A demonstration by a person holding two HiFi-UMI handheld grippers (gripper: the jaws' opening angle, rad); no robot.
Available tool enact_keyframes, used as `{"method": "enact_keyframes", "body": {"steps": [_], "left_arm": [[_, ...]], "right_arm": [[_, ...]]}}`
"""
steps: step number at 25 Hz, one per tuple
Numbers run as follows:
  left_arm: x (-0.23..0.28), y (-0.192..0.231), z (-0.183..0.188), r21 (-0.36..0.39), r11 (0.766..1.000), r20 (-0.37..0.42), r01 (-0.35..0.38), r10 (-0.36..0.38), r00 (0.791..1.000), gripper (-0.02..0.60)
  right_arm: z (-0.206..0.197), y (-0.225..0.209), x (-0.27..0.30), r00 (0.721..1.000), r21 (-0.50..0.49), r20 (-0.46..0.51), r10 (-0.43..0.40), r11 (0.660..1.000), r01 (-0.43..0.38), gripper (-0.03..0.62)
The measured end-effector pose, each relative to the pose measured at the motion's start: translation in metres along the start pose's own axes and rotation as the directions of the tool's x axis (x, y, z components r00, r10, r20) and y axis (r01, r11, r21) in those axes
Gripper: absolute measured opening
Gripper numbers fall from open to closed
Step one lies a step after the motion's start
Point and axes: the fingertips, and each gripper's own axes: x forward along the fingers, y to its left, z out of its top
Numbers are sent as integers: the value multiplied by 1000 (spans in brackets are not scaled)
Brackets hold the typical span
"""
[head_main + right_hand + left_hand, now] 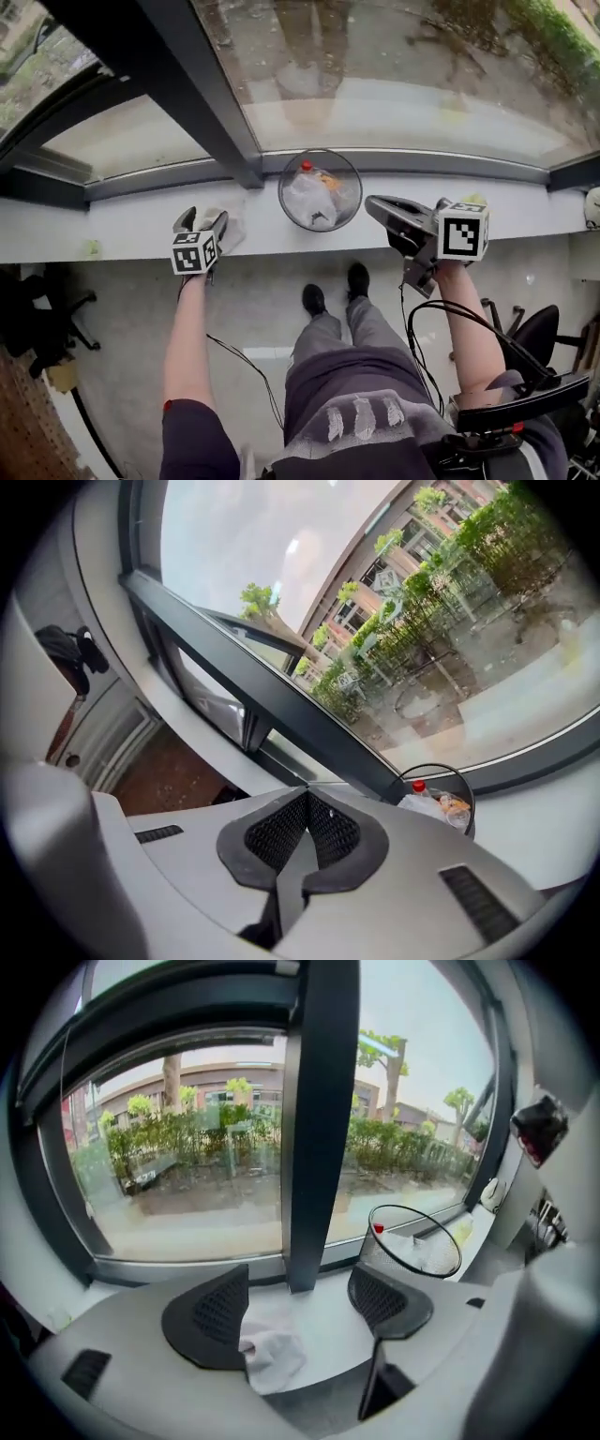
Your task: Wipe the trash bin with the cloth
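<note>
We're looking down on the white window ledge (122, 230), and right in the middle of it, up against the glass, stands the round black wire-mesh trash bin (320, 190). Inside it we can make out a clear plastic bottle with a red cap (306, 167) on top of crumpled clear plastic and a scrap of orange.

Over to the left gripper (202, 221): its jaws stand wide apart above the ledge, and neither one presses on anything. The crumpled white cloth (230, 227) lies on the ledge just beneath them. In the left gripper view the left gripper (305, 1302) looks past the cloth (272, 1354), which sits at the foot of the jaw on that view's left; whether it touches that jaw we cannot tell. The bin (410, 1241) stands just beyond the other jaw, clear of the cloth.

On the other side, the right gripper (375, 206) hangs just right of the bin, tilted over. Its own view shows the right gripper (305, 808) with jaws pressed flat together and nothing between them, the bin (441, 799) beyond.

The only markings we can see are the black-and-white square patterns on the grippers' marker cubes (463, 231).
</note>
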Motion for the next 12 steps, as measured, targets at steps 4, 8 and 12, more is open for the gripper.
{"method": "enact_keyframes", "body": {"steps": [4,8,12], "left_arm": [[-11,14,37,55,998,23,23,-24,999,331],[-45,-5,103,148,981,146,122,-144,979,282],[-130,-85,173,333,910,297,248,-351,888,-5]], "right_arm": [[11,17,-11,999,8,38,-6,1000,6,-2],[13,29,-12,998,-40,58,10,999,-8,-2],[22,52,-22,992,-79,79,102,992,-96,-2]]}}
